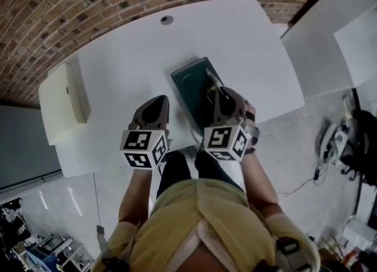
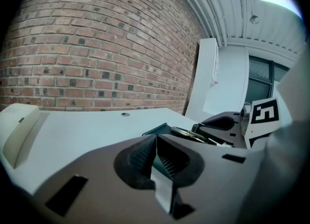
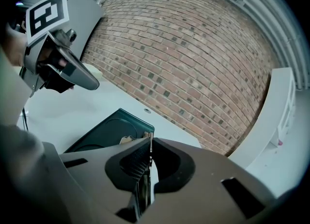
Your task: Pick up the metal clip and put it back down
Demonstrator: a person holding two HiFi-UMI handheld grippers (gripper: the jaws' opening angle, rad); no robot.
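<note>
A dark green tray (image 1: 191,79) lies in the middle of the white table (image 1: 118,59). Over its near right part is the metal clip (image 1: 211,79), a thin shiny piece pointing away from me. My right gripper (image 1: 221,93) is shut on the clip's near end; in the right gripper view the clip (image 3: 147,138) sticks out between the closed pads above the tray (image 3: 104,133). Whether the clip touches the tray I cannot tell. My left gripper (image 1: 155,107) hovers left of the tray, shut and empty. From the left gripper view, the tray (image 2: 156,130) and the clip (image 2: 186,133) show ahead on the right.
A beige box (image 1: 65,97) stands at the table's left end. A small round grommet (image 1: 166,20) sits near the far edge by the brick wall. White furniture (image 1: 330,35) is to the right of the table, with cables and gear on the floor (image 1: 336,141).
</note>
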